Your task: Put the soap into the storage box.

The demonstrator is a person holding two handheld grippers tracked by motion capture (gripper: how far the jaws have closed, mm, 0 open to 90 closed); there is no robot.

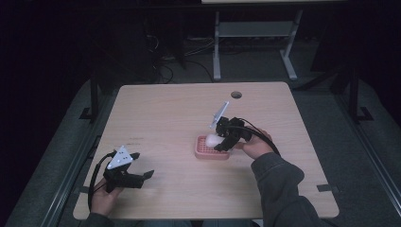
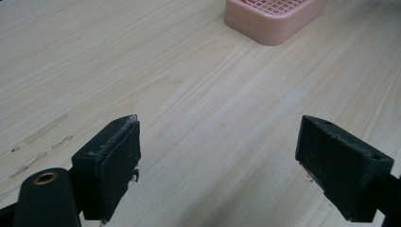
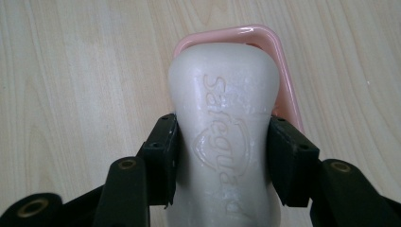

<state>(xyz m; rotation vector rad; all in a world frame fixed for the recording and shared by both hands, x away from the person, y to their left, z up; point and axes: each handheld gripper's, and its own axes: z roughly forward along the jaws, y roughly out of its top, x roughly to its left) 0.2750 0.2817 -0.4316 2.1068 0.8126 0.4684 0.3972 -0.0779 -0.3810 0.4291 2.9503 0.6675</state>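
Under the right claw (image 3: 222,156), clamped on soap (image 3: 224,123), pink tray (image 3: 283,71) mostly hidden; left claw (image 2: 217,165) apart.

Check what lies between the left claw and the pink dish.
Nothing: in the left gripper view, bare table runs from the open left claw to the dish.

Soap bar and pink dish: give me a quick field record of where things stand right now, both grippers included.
held item: white moulded soap bar with embossed lettering
holder: right gripper, shut on the bar, fingers pressing its two sides
bar position: over the pink plastic soap dish; whether it rests on the grid cannot be told
dish location: right of centre on the light wooden table
left gripper: open, nothing between its fingers, low over bare table near the front left
dish from the left gripper view: grid floor bare where it shows
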